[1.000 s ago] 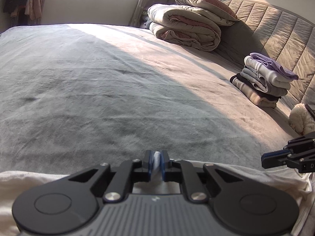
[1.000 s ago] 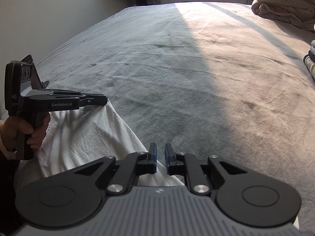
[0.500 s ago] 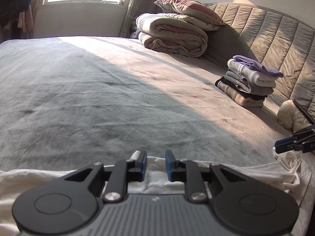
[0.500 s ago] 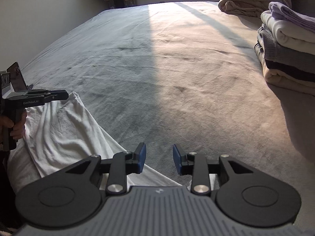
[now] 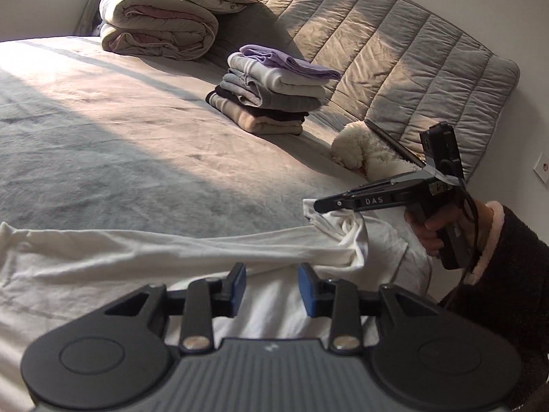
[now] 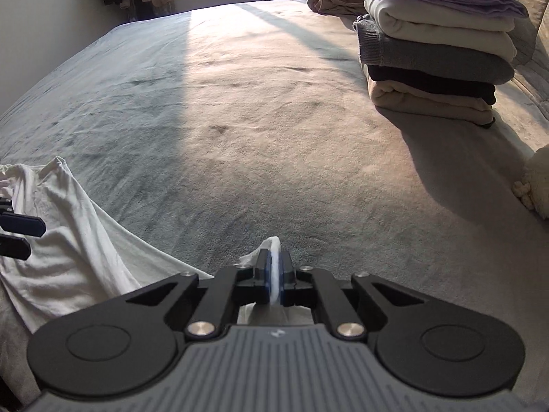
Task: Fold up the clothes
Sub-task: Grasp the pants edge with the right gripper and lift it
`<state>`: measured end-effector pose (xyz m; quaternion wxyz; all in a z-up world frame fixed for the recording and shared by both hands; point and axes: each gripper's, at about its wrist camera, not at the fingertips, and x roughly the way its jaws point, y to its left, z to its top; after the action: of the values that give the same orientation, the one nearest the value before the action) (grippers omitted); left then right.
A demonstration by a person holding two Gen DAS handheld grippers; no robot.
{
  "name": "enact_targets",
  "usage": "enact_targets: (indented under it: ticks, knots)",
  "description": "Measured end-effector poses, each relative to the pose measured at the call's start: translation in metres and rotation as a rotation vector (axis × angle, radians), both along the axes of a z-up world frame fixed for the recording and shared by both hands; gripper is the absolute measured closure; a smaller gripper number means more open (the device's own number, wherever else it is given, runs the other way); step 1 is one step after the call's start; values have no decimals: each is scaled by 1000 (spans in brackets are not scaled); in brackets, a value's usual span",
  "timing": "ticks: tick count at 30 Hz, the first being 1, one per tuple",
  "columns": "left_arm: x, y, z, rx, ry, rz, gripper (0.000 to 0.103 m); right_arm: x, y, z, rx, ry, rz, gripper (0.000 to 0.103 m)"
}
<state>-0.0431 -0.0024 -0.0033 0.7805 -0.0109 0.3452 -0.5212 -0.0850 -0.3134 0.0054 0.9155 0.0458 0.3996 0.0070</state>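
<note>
White cotton garment [image 5: 144, 257] is pinched by the right tongs [image 6: 273, 276] at one bunched end; left tongs [image 5: 271, 290], spread above it, should be closed on an opposite edge on the grey bed [image 6: 240, 103]

Both cameras sit low behind their own claws, close over the bed [image 5: 103, 130]. The left wrist view faces toward the headboard [image 5: 394, 68]; the right wrist view faces across the bed toward the far wall. Both show the stack of folded clothes [image 5: 271, 92] and the white garment [image 6: 79, 240].

left hand-held gripper [image 5: 271, 288] agape, right hand-held gripper [image 6: 273, 276] clamped
</note>
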Motion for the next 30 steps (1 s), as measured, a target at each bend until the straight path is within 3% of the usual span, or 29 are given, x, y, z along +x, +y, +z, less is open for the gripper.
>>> enact_targets:
  ticks: [10, 17, 22, 26, 27, 30]
  knots:
    - [-25, -29, -11, 63, -12, -112, 68, -15, -18, 21, 34, -108, -181, 100]
    - [-25, -37, -21, 98, -10, -109, 70, -3, -21, 30, 34, -155, -283, 101]
    - [-23, -36, -24, 87, 3, -103, 73, 16, -27, 24, -27, -168, -361, 101]
    - [-22, -34, -25, 79, 13, -94, 74, 26, -35, 11, 38, -182, -373, 100]
    - [-22, -34, -24, 78, 13, -92, 74, 27, -37, 10, 55, -180, -374, 100]
    - [-21, -35, -24, 73, 15, -88, 74, 23, -44, 14, 103, -167, -412, 85]
